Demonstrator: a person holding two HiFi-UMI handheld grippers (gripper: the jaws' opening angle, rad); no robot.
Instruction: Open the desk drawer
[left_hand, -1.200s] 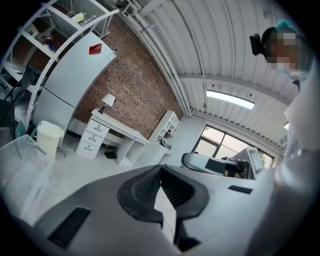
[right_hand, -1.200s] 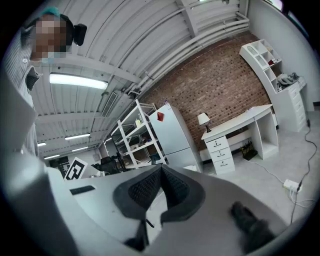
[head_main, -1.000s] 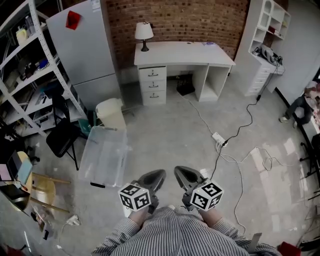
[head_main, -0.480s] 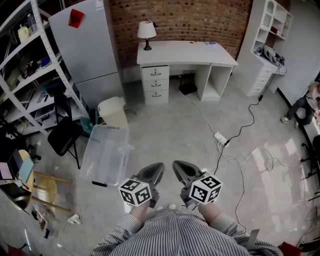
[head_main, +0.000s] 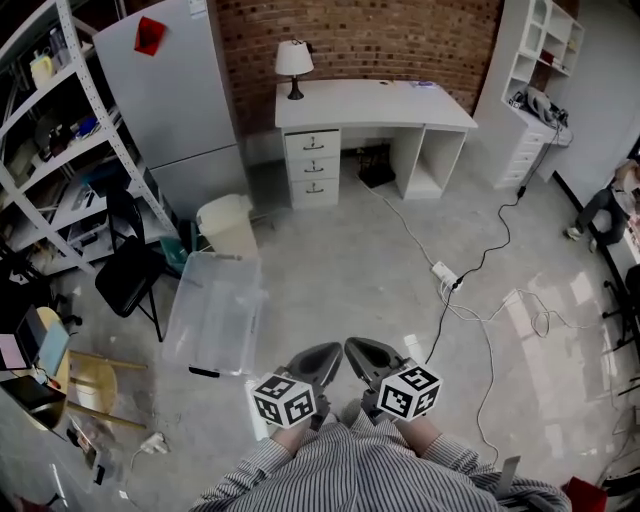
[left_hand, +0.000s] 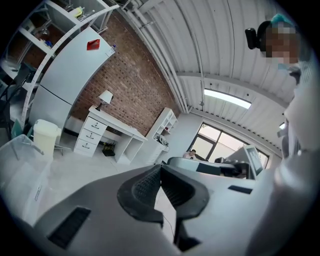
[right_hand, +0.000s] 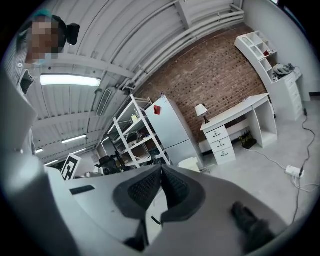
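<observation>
A white desk (head_main: 375, 104) stands against the brick wall at the far side of the room, with a stack of three closed drawers (head_main: 313, 168) under its left end. The same drawers (left_hand: 89, 137) show small in the left gripper view and again as drawers (right_hand: 220, 144) in the right gripper view. My left gripper (head_main: 322, 360) and right gripper (head_main: 358, 355) are held close to my body at the bottom of the head view, far from the desk. Both are shut with nothing between the jaws.
A table lamp (head_main: 292, 66) stands on the desk's left end. A grey fridge (head_main: 170, 95), metal shelving (head_main: 45, 150), a black chair (head_main: 125, 275), a white bin (head_main: 225, 225) and a clear plastic tub (head_main: 212, 312) line the left. Cables and a power strip (head_main: 445, 275) cross the floor to the right.
Both grippers have drifted slightly lower and closer to my body in the head view. The view has shifted a little, and the desk sits slightly more to the right.
</observation>
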